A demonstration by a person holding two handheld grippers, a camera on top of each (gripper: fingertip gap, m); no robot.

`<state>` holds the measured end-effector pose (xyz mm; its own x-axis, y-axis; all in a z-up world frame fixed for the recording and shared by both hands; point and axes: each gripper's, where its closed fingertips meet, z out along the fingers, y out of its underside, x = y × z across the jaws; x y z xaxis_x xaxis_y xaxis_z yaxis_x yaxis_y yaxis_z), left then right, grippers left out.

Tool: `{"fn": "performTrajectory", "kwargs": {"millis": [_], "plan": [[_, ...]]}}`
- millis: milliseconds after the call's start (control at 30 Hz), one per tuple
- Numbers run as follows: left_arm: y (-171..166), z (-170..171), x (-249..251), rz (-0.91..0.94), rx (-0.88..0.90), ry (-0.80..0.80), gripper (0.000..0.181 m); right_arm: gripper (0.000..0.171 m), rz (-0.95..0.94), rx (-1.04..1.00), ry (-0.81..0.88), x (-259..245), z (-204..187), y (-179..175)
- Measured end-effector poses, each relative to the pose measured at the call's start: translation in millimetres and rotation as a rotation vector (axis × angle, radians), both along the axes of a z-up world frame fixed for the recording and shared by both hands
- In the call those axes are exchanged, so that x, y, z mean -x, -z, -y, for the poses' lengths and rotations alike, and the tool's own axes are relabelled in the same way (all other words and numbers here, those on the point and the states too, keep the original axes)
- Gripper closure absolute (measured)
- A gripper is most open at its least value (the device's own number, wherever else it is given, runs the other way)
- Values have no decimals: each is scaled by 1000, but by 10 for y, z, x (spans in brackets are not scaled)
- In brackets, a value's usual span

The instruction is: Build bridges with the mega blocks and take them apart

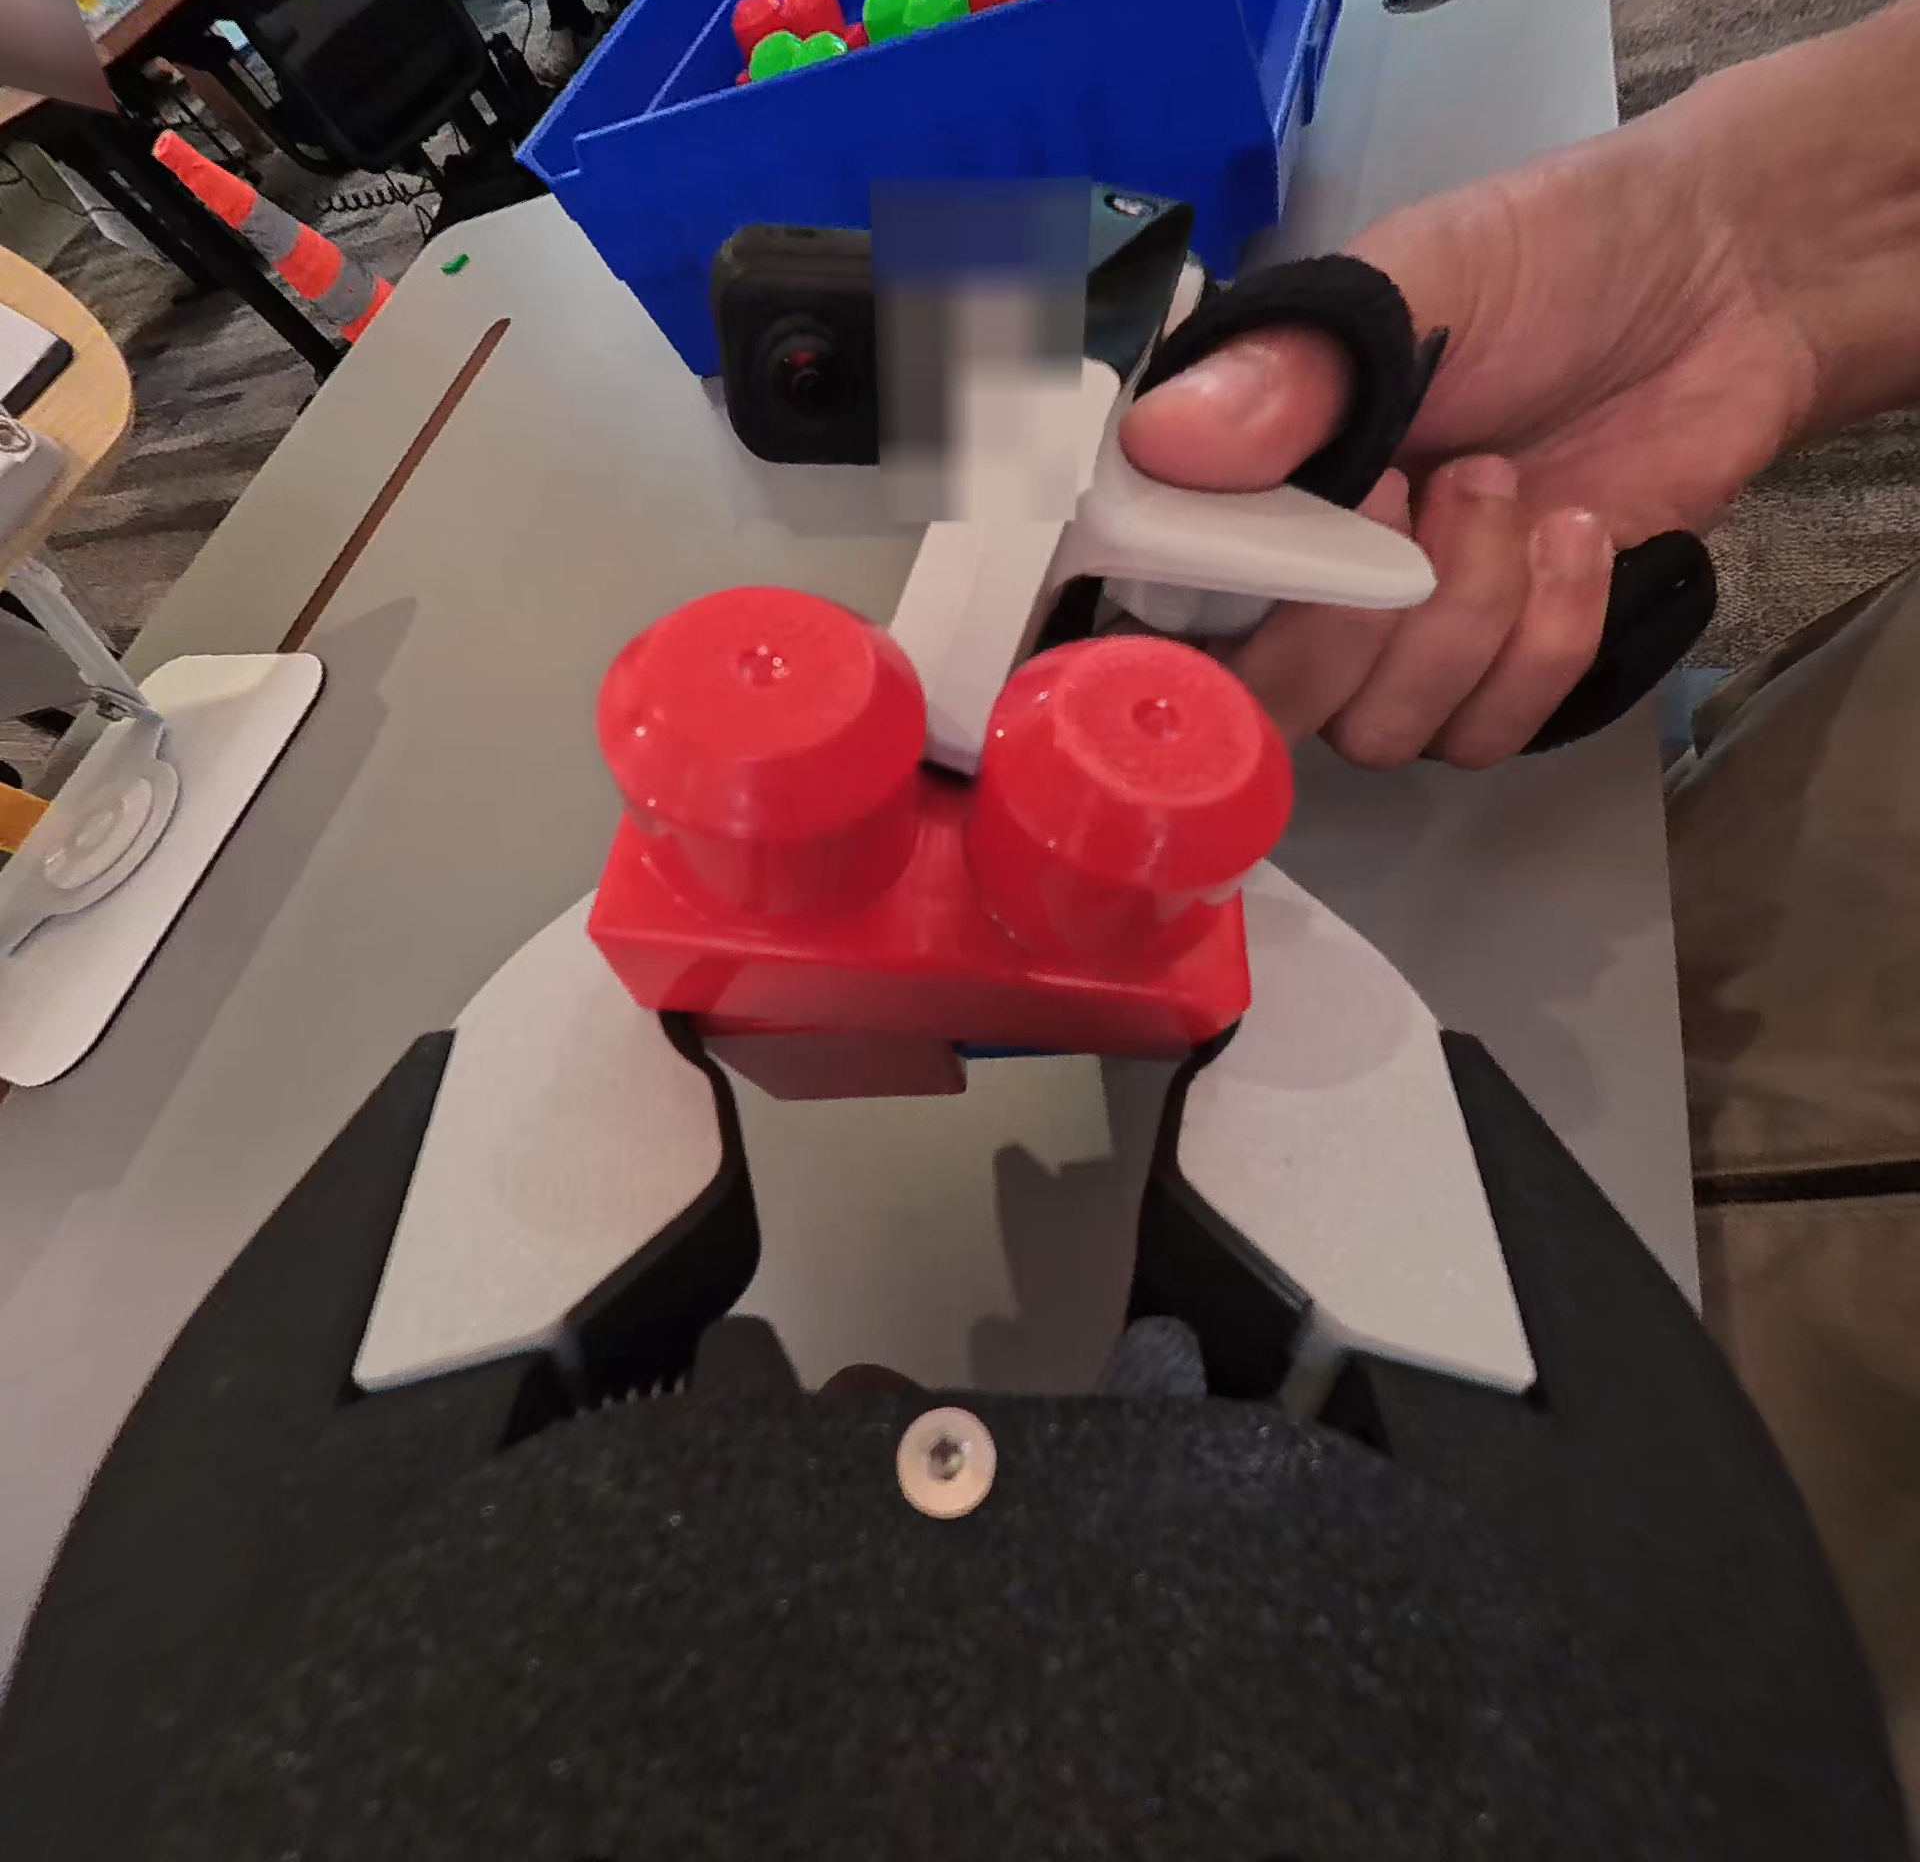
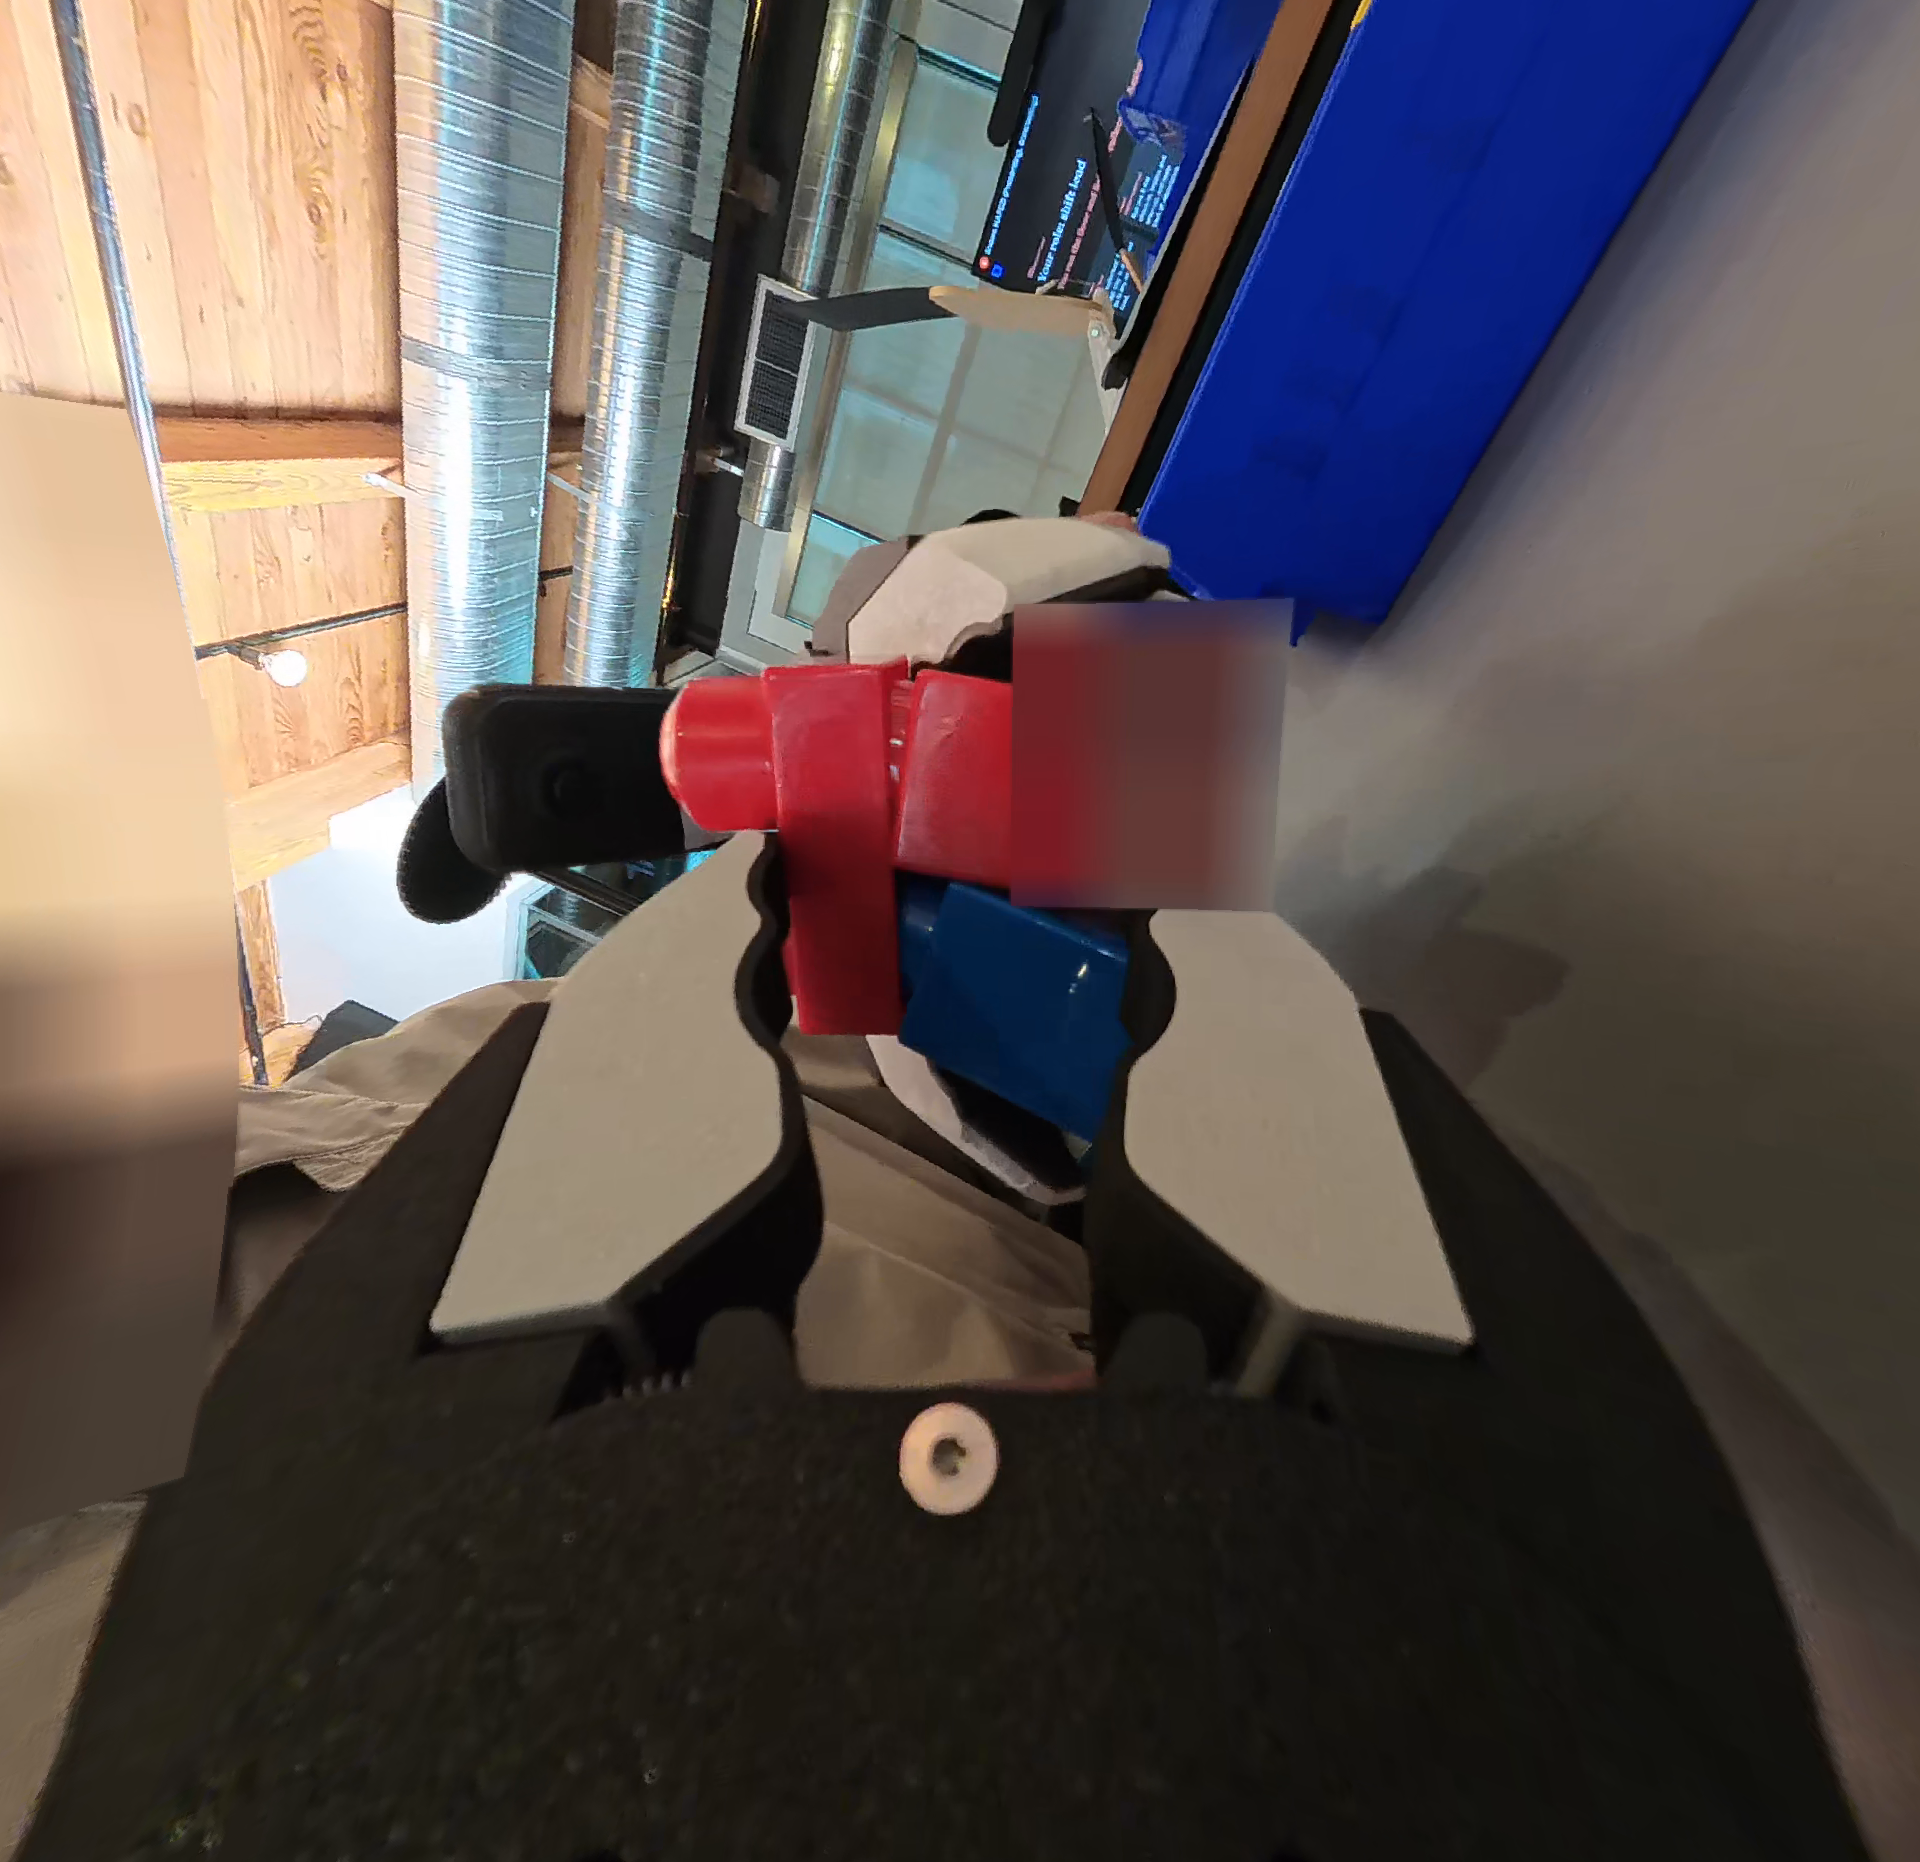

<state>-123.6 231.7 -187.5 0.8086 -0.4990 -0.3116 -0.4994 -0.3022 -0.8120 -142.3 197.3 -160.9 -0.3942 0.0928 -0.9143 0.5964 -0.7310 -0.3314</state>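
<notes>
A red two-stud block (image 1: 914, 939) tops a small stack, with a second red block (image 1: 842, 1069) and a sliver of a blue block (image 1: 1023, 1049) under it. My left gripper (image 1: 945, 1028) is shut on the top red block's ends and holds the stack above the table (image 1: 520, 565). The right gripper's white finger (image 1: 966, 669) lies between the two studs. In the right wrist view, which is rolled sideways, my right gripper (image 2: 956, 908) pinches the stack from top to bottom. One pad is on the red block (image 2: 836, 856) and the other on the blue block (image 2: 1018, 1002).
A blue bin (image 1: 935, 150) with red and green blocks stands just behind the stack; it also shows in the right wrist view (image 2: 1455, 306). A person's hand (image 1: 1558, 410) holds the right gripper. A white stand base (image 1: 156, 825) is at the left and an orange cone (image 1: 270, 223) is on the floor. The grippers are tip to tip, or close to it.
</notes>
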Motion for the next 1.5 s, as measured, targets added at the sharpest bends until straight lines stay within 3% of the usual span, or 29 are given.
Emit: {"fn": "performTrajectory", "kwargs": {"millis": [267, 400, 533, 667, 867, 967, 1167, 1333, 1500], "plan": [[-84, -62, 56, 6, -38, -7, 91, 108, -20, -8, 28, 61, -64, -76], [-61, -82, 131, -54, -32, -36, 91, 88, -13, -36, 43, 42, -138, -92], [-73, -76, 195, -65, -34, -53, 91, 84, 35, -109, 47, -10, -159, 20], [-93, -70, 166, -51, -27, -40, 91, 80, 48, -46, 4, -29, -62, 46], [-88, -76, 88, -17, 1, -15, 91, 84, -14, 108, -49, -44, 7, -25], [-152, -67, 46, 29, -5, -3, 91, 101, -32, 161, -46, -45, -25, -36], [-193, -74, 54, 47, -15, -10, 91, 103, -51, 160, -43, -27, -27, -78], [-311, -84, -22, 164, -52, 11, 91, 102, -94, 306, -82, -43, 3, -152], [-284, -129, 30, 152, -67, -24, 91, 102, -93, 335, -53, -7, -38, -122]]}}
